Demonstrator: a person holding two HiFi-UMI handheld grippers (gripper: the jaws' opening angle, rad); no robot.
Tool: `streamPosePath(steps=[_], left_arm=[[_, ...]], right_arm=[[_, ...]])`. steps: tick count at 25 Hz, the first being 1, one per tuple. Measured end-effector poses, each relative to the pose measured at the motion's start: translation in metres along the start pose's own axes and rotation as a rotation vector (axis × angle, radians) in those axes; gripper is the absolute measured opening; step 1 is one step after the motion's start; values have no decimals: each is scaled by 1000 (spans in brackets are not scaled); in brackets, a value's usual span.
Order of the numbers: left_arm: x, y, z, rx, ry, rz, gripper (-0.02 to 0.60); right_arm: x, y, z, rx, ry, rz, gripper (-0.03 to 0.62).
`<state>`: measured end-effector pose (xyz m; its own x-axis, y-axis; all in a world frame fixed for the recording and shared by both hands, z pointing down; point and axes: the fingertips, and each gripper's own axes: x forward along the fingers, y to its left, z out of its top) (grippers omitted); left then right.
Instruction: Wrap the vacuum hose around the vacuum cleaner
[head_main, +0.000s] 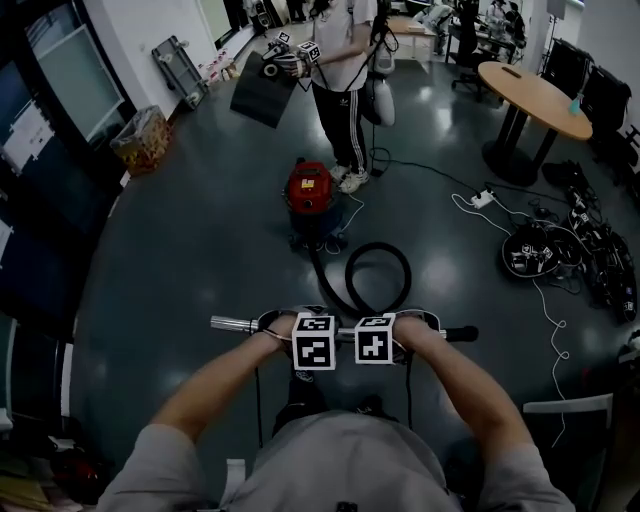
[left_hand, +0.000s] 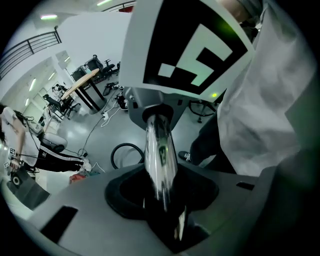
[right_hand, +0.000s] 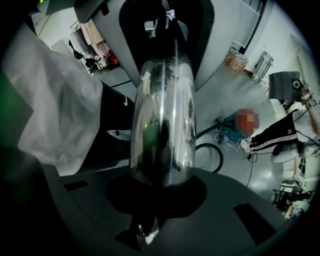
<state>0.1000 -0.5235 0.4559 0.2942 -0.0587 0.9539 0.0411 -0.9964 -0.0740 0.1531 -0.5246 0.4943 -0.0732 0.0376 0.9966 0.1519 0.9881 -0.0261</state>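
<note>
Chrome tube (head_main: 235, 324): head view, it lies level across your front, off the floor (head_main: 200, 250), carried by both of your grippers.
Left gripper (head_main: 313, 345): marker cube facing up, set on the tube left of its middle, just beside the right one.
Right gripper (head_main: 373, 342): same pose, cube up. The tube's dark end sticks out past your right hand.
Hose (head_main: 378, 245): black, runs from the vacuum cleaner toward you and makes one loose loop flat on the floor, between the machine and the tube.
Vacuum cleaner (head_main: 310, 190): red top, standing on the floor ahead of you, well apart from the tube.
Second person (head_main: 340, 70): stands just behind the vacuum cleaner, holding marker-cube grippers and a dark flat panel.
Round table (head_main: 535, 95): wooden top, far right. A tangle of cables (head_main: 560, 250) lies on the floor near it.
Left gripper view, jaws: pinching the tube, which runs straight out from between them to the right gripper's cube.
Left gripper view, surroundings: hose loop on the floor left of the tube; second person at the far left edge.
Right gripper view, jaws: clamped on the tube. Its shiny wide section fills the centre.
Right gripper view, surroundings: hose loop just right of the tube, vacuum cleaner beyond it, your white shirt (right_hand: 55, 100) at the left.
</note>
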Motion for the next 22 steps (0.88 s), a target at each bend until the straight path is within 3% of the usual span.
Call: streamPosePath(steps=[4, 8, 10, 11, 18, 22], left_arm=[[9, 21, 6, -37, -26, -4, 160], [15, 49, 7, -69, -48, -4, 160], [16, 63, 3, -73, -55, -11, 161], [16, 70, 0, -72, -62, -16, 161], [10, 135, -32, -88, -112, -31, 161], [18, 163, -54, -131, -150, -50, 161]], right_arm=[[-1, -29, -16, -6, 47, -135, 64], [-15, -69, -30, 30, 4, -305, 103], [-25, -86, -35, 66, -22, -343, 184], [-29, -93, -36, 84, -31, -352, 193], [-59, -156, -37, 164, 10, -499, 205], [-81, -183, -48, 318, 6, -571, 213]])
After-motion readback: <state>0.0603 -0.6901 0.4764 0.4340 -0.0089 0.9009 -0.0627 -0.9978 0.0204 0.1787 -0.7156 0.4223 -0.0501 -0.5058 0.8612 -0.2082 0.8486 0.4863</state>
